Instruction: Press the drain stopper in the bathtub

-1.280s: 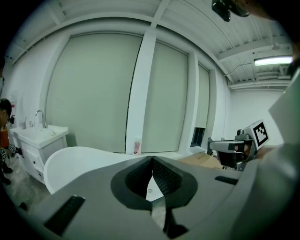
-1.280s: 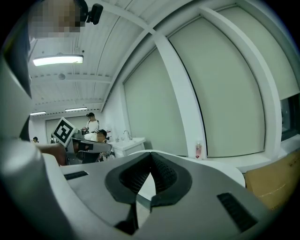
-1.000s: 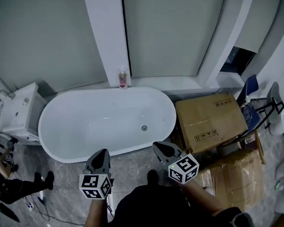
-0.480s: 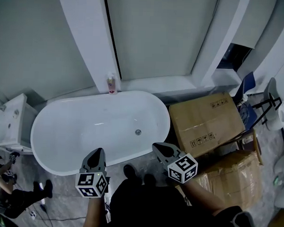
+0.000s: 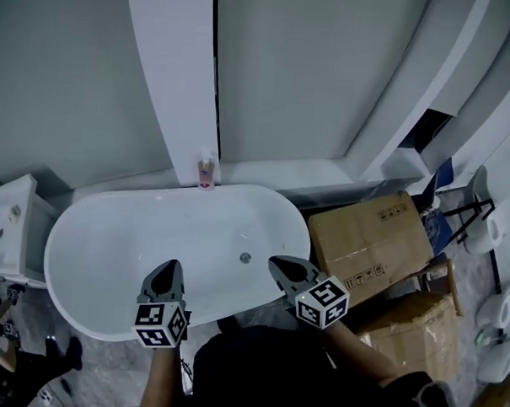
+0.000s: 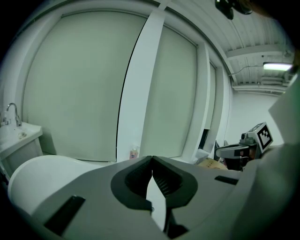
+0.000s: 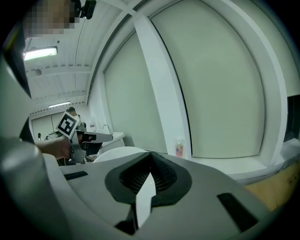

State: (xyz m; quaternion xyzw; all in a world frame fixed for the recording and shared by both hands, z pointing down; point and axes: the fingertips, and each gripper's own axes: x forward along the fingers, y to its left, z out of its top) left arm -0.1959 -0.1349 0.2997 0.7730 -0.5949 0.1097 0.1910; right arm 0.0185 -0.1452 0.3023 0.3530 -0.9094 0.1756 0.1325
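Above the near rim of the white bathtub (image 5: 110, 234), both grippers hover side by side. Left gripper (image 5: 169, 265): jaws together at the tips, nothing between them. Right gripper (image 5: 275, 262): jaws likewise closed and empty. Drain stopper (image 5: 245, 257): on the tub floor, near the right gripper's tip but apart from it. Pink bottle (image 5: 205, 176): upright on the far ledge.

The drain stopper (image 5: 245, 257) is too small in the head view to tell whether it stands raised or pressed down. Part of the bathtub (image 5: 94, 225) near rim is hidden behind the left tongs (image 5: 169, 265) and the person's dark top (image 5: 265, 367). In the gripper views, the left tongs and right tongs (image 7: 150, 154) hide the tub floor behind their own grey bodies. The sink unit (image 5: 5, 221) is cut off at the left edge. The label on the far bottle (image 5: 206, 173) is too small to read.
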